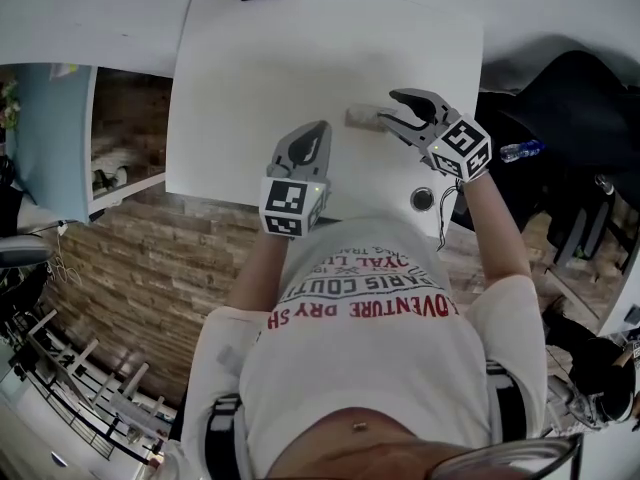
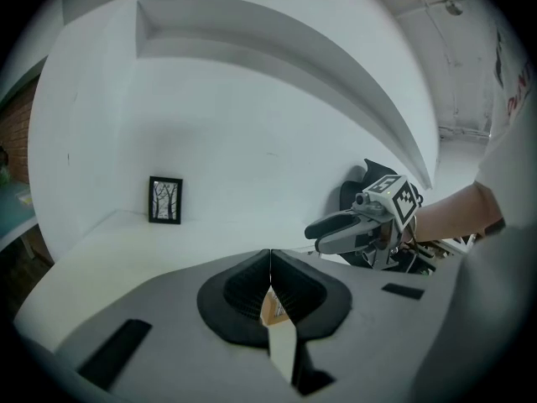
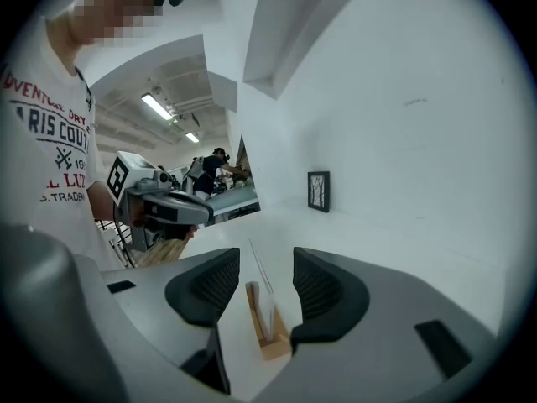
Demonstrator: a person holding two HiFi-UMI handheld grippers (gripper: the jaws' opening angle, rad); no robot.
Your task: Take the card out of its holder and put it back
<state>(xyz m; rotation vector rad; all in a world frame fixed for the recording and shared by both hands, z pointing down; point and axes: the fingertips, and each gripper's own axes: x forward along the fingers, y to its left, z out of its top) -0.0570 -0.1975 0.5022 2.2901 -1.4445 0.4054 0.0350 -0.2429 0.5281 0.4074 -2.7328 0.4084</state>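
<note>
White worktop [image 1: 260, 78] fills the head view, where the wooden holder [image 1: 362, 117] is only a pale block just ahead of the right gripper [image 1: 388, 108]. The right gripper view shows more: a thin clear card [image 3: 262, 288] stands upright in the holder's slot, between spread jaws, untouched. The left gripper [image 1: 315, 138], pressed together, hovers near the worktop's front edge.

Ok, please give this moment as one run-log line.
card: standing in wooden holder on table | right gripper: open, jaws astride card, no contact | left gripper: shut, empty
</note>
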